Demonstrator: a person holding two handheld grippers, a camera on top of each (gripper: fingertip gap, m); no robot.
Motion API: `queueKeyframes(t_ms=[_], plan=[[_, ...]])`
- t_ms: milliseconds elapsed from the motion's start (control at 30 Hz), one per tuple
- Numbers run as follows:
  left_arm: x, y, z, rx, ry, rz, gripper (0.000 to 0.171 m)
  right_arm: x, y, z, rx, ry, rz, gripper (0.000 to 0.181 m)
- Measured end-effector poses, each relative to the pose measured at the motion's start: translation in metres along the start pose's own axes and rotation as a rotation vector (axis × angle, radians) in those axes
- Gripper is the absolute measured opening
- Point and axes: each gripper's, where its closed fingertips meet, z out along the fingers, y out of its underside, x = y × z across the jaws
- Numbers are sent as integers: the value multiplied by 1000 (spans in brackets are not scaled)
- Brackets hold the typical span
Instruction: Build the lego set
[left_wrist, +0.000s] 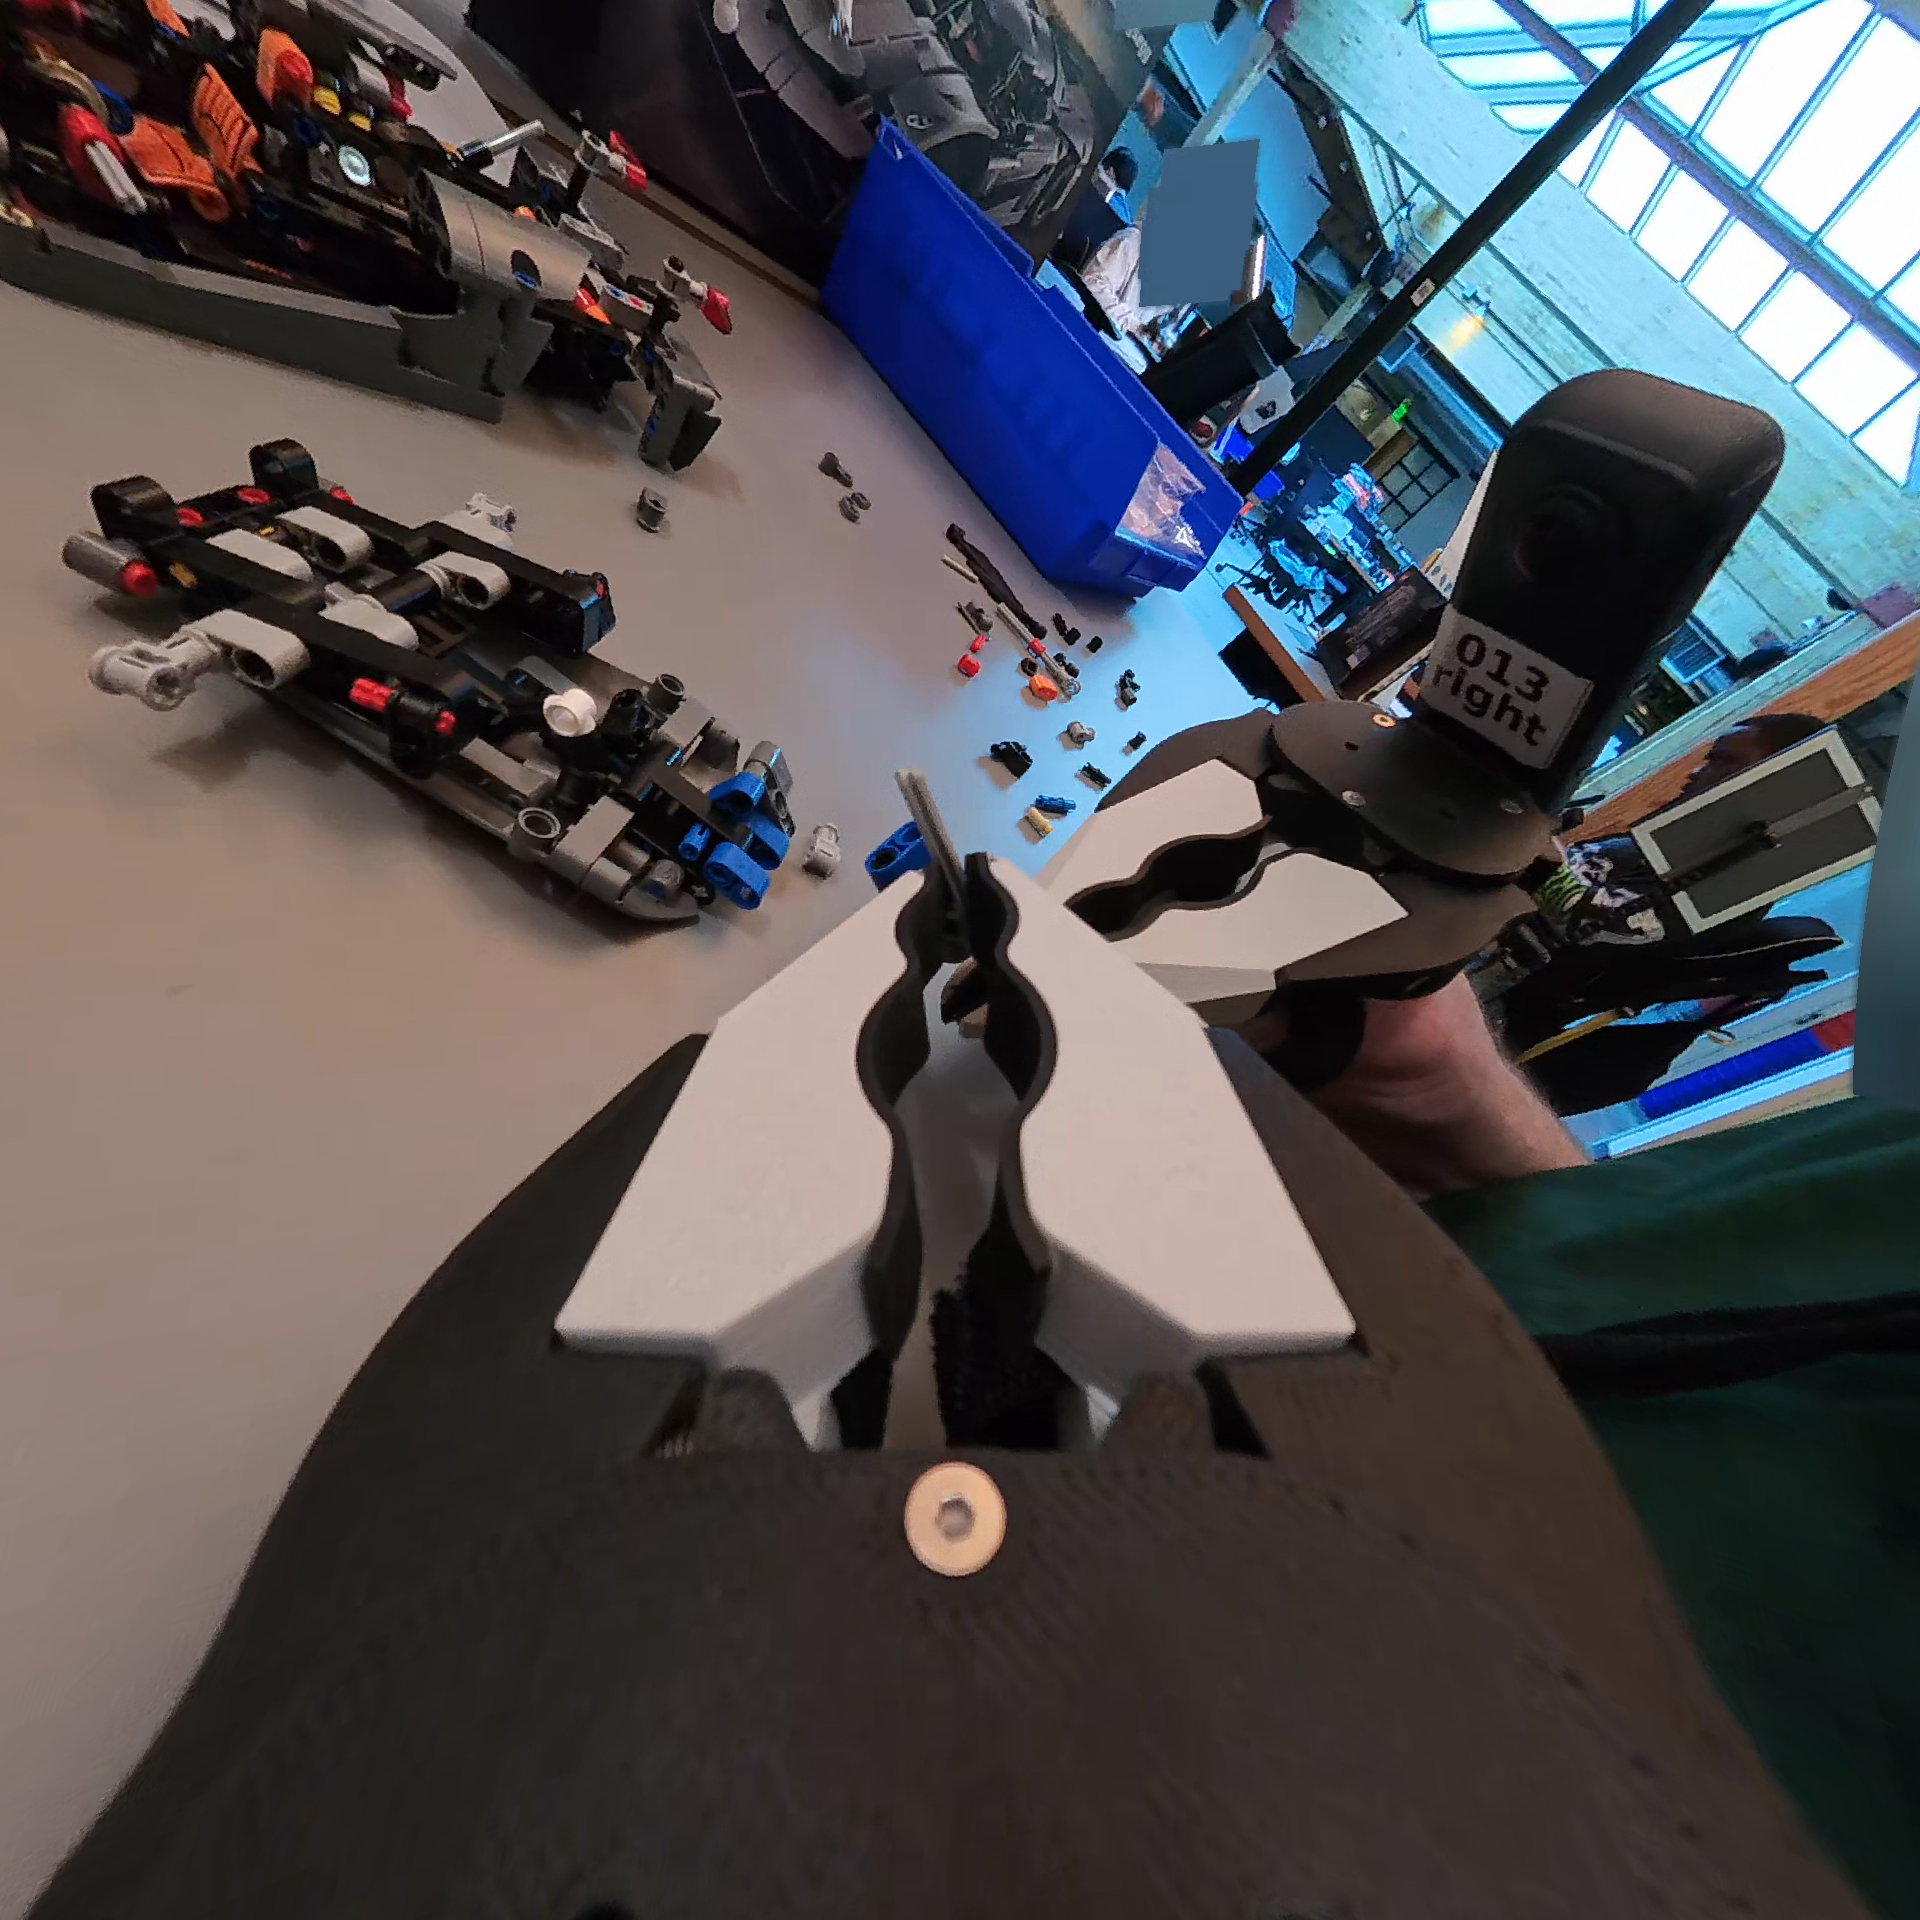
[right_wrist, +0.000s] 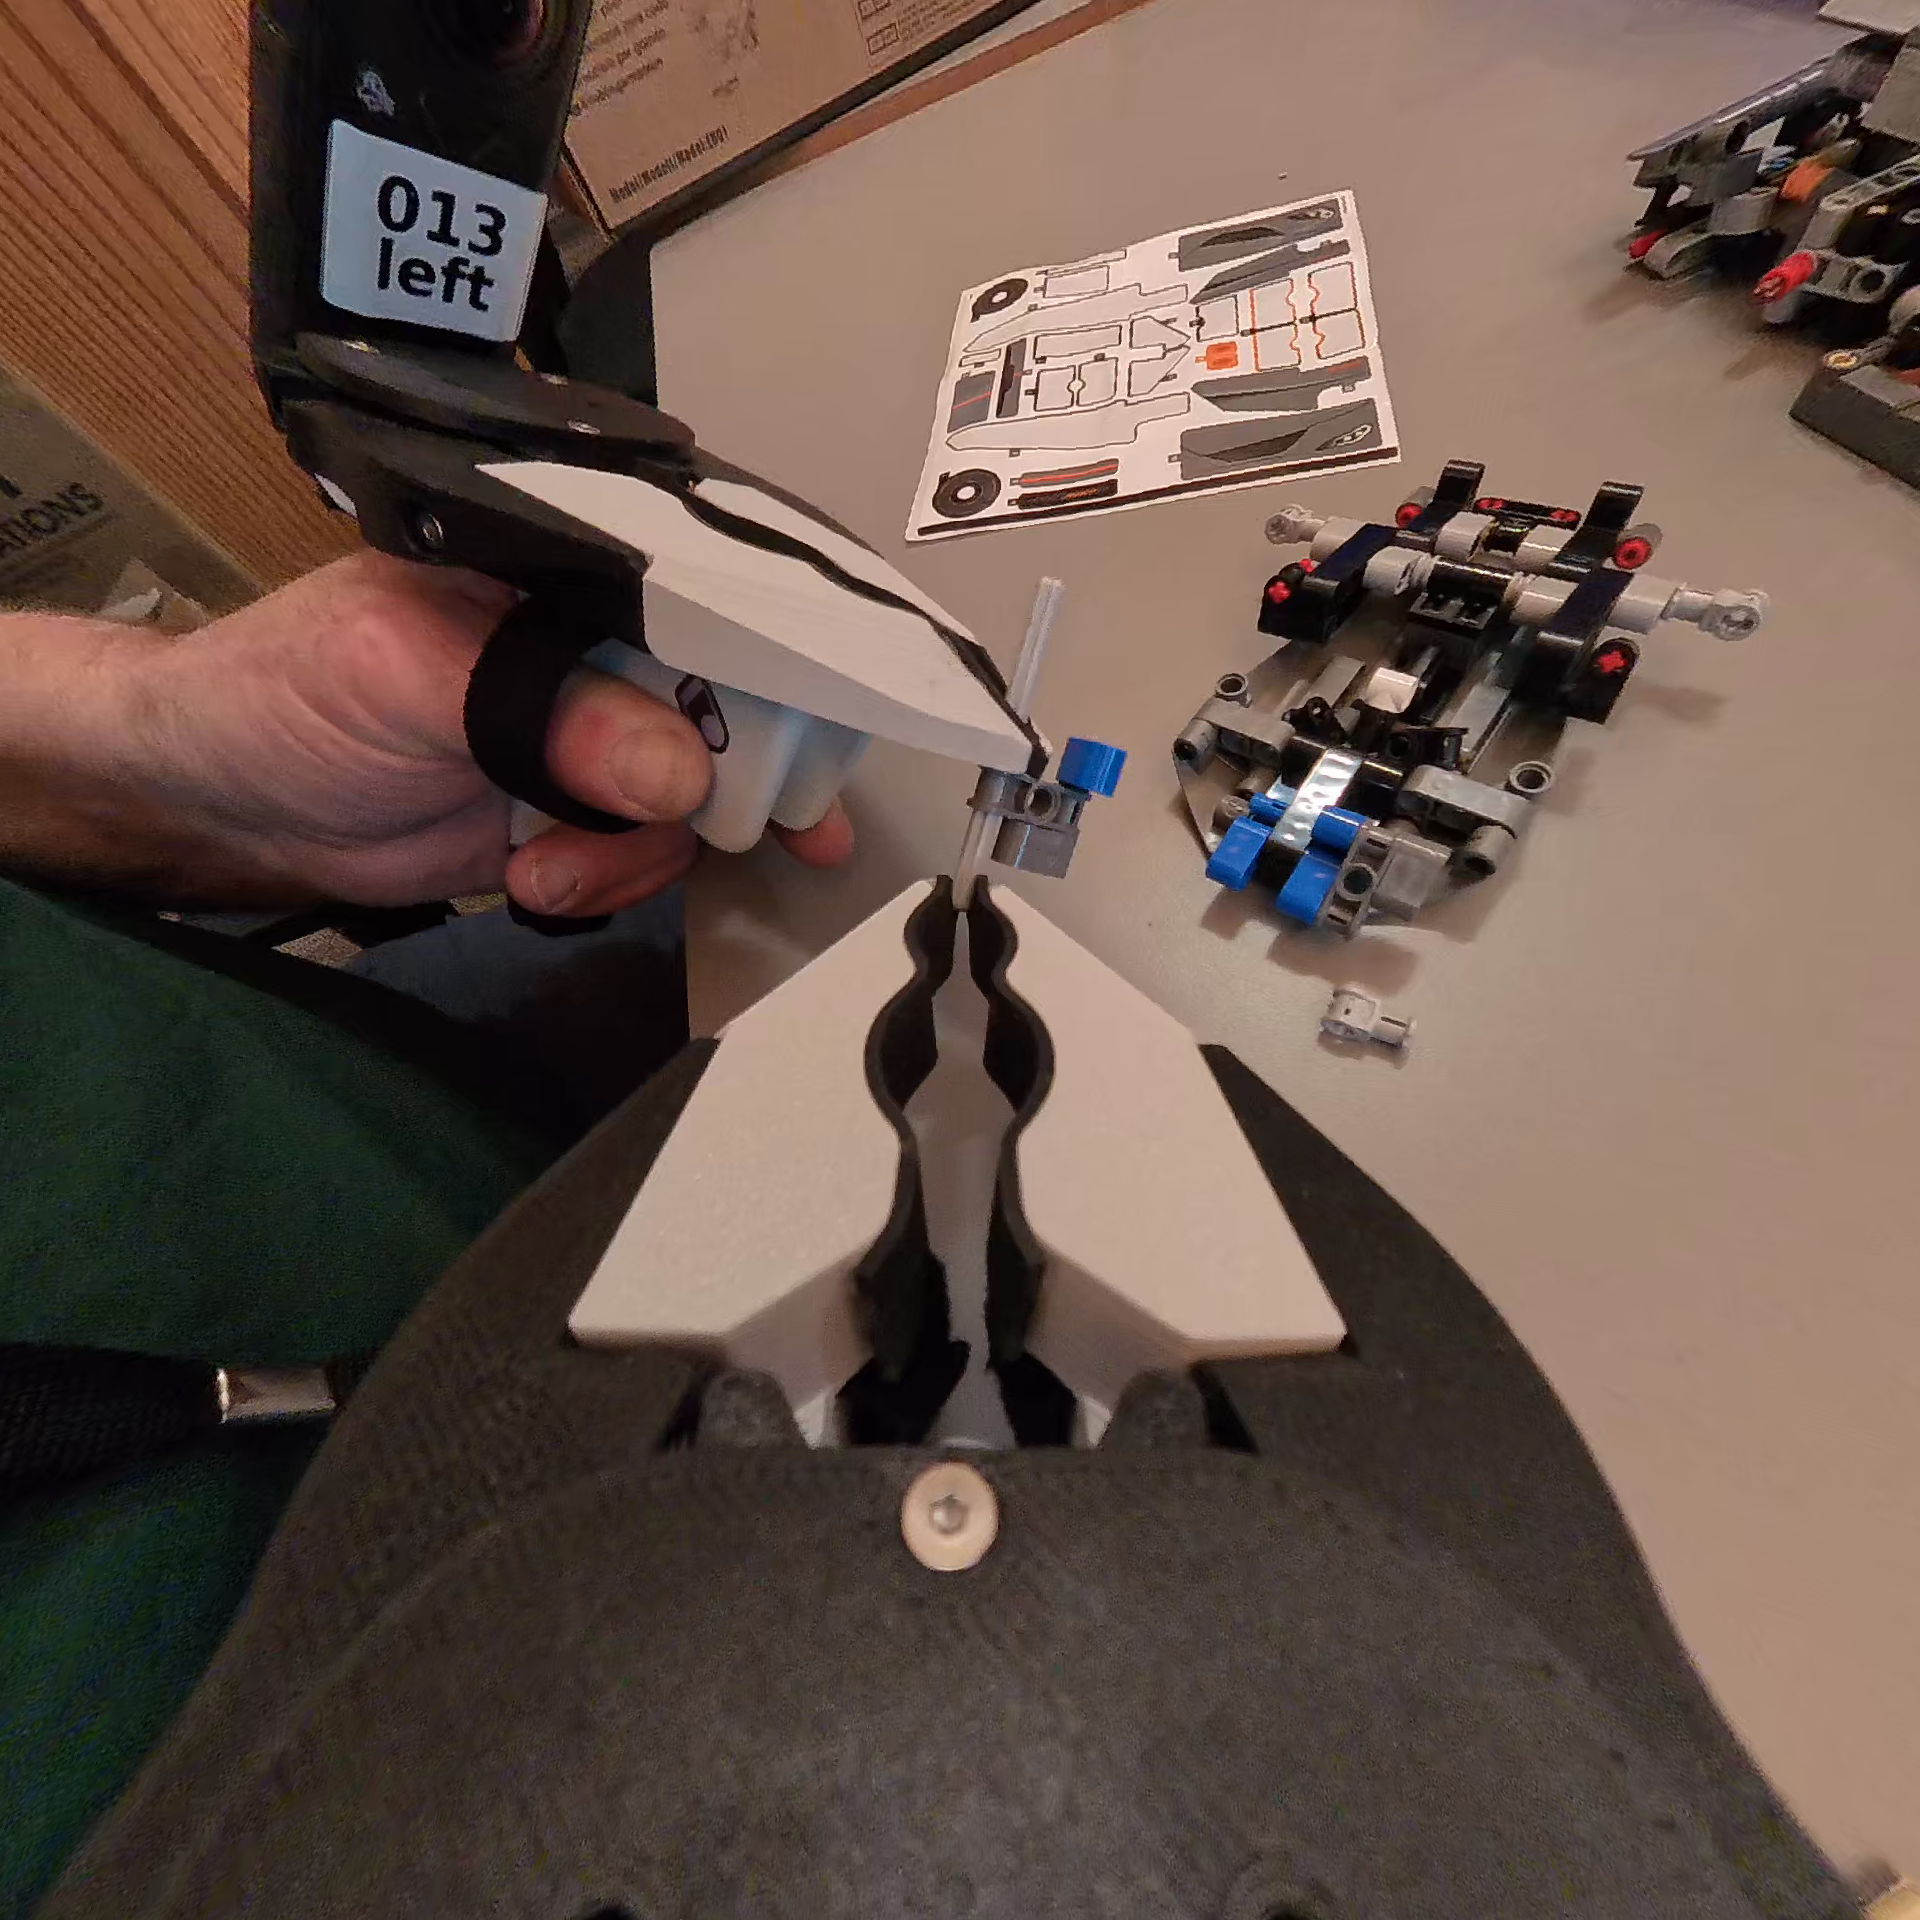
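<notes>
In the right wrist view my left gripper (right_wrist: 1039, 750) comes in from the left, shut on a small grey connector (right_wrist: 1034, 821) with a blue part (right_wrist: 1093, 767) on it. A thin light-grey axle (right_wrist: 1037, 644) runs through that connector. My right gripper (right_wrist: 961, 896) is shut on the axle's lower end. In the left wrist view my left gripper (left_wrist: 956, 883) shows the axle (left_wrist: 928, 821) sticking out past its tips, and the right gripper (left_wrist: 1075, 899) meets it from the right. The black, grey and blue chassis (right_wrist: 1455, 686) lies on the table beyond; it also shows in the left wrist view (left_wrist: 416, 665).
A sticker sheet (right_wrist: 1153, 364) lies behind the chassis. A larger built model (left_wrist: 260, 187) stands at the back. A blue bin (left_wrist: 997, 364) and several loose small parts (left_wrist: 1039, 675) lie on the grey table (left_wrist: 312, 1091). A loose grey connector (right_wrist: 1366, 1023) lies near the chassis. A cardboard box (right_wrist: 727, 83) stands at the far edge. The grippers are tip to tip, or close to it. The larger built model (left_wrist: 260, 187) is about 25 centimetres from both grippers' fingertips.
</notes>
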Motion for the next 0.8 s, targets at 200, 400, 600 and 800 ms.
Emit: queueKeyframes(t_ms=[200,400,600,800], plan=[[0,2,2,-16,-14,22,3,-4,-1,1,3,-18,-3,0],[0,3,4,-62,-2,3,2,-4,1,-3,5,-1,-43,2],[6,7,14,-116,85,-92,2,-1,4,-18,0,65,-233,9],[7,12,17,-173,148,-189,2,6,-3,-29,-19,178,-489,40]])
